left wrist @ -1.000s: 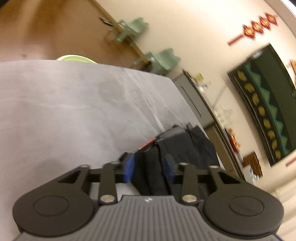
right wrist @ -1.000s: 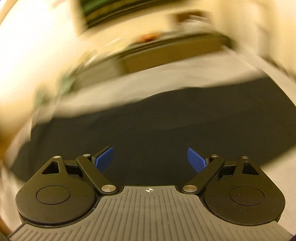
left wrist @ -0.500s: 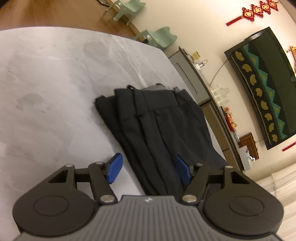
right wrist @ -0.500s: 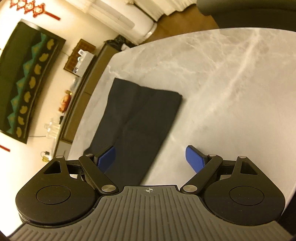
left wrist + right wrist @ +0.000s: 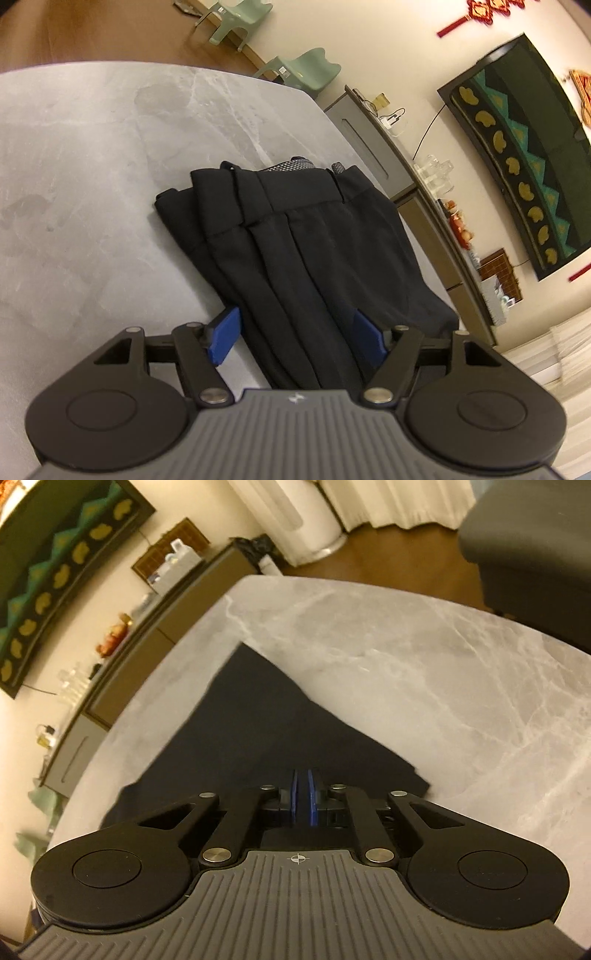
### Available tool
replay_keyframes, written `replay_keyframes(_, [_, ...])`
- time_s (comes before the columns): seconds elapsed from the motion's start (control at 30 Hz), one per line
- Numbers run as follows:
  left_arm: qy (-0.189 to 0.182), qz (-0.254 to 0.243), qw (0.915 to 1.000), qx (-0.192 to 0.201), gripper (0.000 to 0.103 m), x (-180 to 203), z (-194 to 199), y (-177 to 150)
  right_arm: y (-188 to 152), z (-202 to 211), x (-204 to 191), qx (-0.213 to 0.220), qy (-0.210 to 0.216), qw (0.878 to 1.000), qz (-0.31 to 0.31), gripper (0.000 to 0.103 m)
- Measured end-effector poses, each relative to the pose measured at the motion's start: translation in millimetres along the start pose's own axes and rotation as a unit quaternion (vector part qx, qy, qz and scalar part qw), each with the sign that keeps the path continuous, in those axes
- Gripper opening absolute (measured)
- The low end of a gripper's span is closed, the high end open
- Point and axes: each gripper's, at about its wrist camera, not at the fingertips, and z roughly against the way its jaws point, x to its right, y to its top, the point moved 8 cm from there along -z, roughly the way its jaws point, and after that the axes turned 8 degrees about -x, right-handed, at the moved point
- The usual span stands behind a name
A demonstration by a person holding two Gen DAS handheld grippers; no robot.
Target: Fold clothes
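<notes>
Since half a second ago my right gripper [image 5: 303, 797] has snapped together over the trouser hem, pads nearly touching; can't tell if cloth's pinched. Folded black trousers [image 5: 295, 236] lie on the marble table [image 5: 92, 147], left gripper [image 5: 295, 334] spread apart around them.

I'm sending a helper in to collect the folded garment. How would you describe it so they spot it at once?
Start at the grey marble table. On it lie dark folded trousers, stretched along the edge nearest the wall cabinet. A grey patterned lining showing inside the waistband marks them; nothing else lies on the table.
</notes>
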Motion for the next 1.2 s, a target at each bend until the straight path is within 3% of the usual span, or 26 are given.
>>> replay_keyframes(0.1, [0.007, -0.007, 0.9999, 0.000, 0.069, 1, 0, 0, 13, 15, 5, 0.025, 0.019, 0.999, -0.011, 0.012])
replay_keyframes(0.13, [0.008, -0.009, 0.9999, 0.000, 0.069, 1, 0, 0, 19, 19, 10, 0.034, 0.017, 0.999, -0.015, 0.019])
replay_keyframes(0.17, [0.009, -0.011, 0.9999, 0.000, 0.069, 1, 0, 0, 24, 21, 14, 0.037, 0.009, 0.999, -0.015, 0.041])
replay_keyframes(0.23, [0.012, -0.018, 0.9998, 0.000, 0.070, 3, 0, -1, 33, 20, 20, 0.034, -0.006, 0.999, -0.005, 0.059])
replay_keyframes(0.33, [0.018, -0.029, 0.9994, 0.001, 0.073, 6, 0, -2, 29, 2, 8, -0.006, -0.040, 0.996, 0.081, 0.056])
replay_keyframes(0.4, [0.022, -0.036, 0.9991, 0.002, 0.074, 8, 0, -3, 24, -8, -2, -0.024, -0.061, 0.988, 0.141, 0.042])
replay_keyframes(0.47, [0.026, -0.040, 0.9989, 0.003, 0.074, 9, 0, -3, 20, -14, -13, -0.030, -0.081, 0.978, 0.191, 0.010])
replay_keyframes(0.57, [0.033, -0.042, 0.9985, 0.007, 0.075, 11, -1, -3, 20, -12, -27, -0.017, -0.078, 0.971, 0.225, 0.004])
replay_keyframes(0.73, [0.045, -0.048, 0.9978, 0.012, 0.076, 13, -2, -1, 31, -4, -45, 0.022, -0.064, 0.962, 0.265, 0.002])
replay_keyframes(0.8, [0.047, -0.052, 0.9975, 0.012, 0.076, 14, -1, -2, 40, -9, -42, 0.029, -0.076, 0.961, 0.265, 0.002])
replay_keyframes(0.97, [0.044, -0.055, 0.9975, 0.009, 0.076, 14, 0, -2, 37, -32, -27, 0.005, -0.120, 0.956, 0.268, 0.003])
replay_keyframes(1.2, [0.035, -0.029, 0.9990, 0.006, 0.077, 7, 9, -1, 28, -24, -20, -0.008, -0.123, 0.958, 0.259, 0.010])
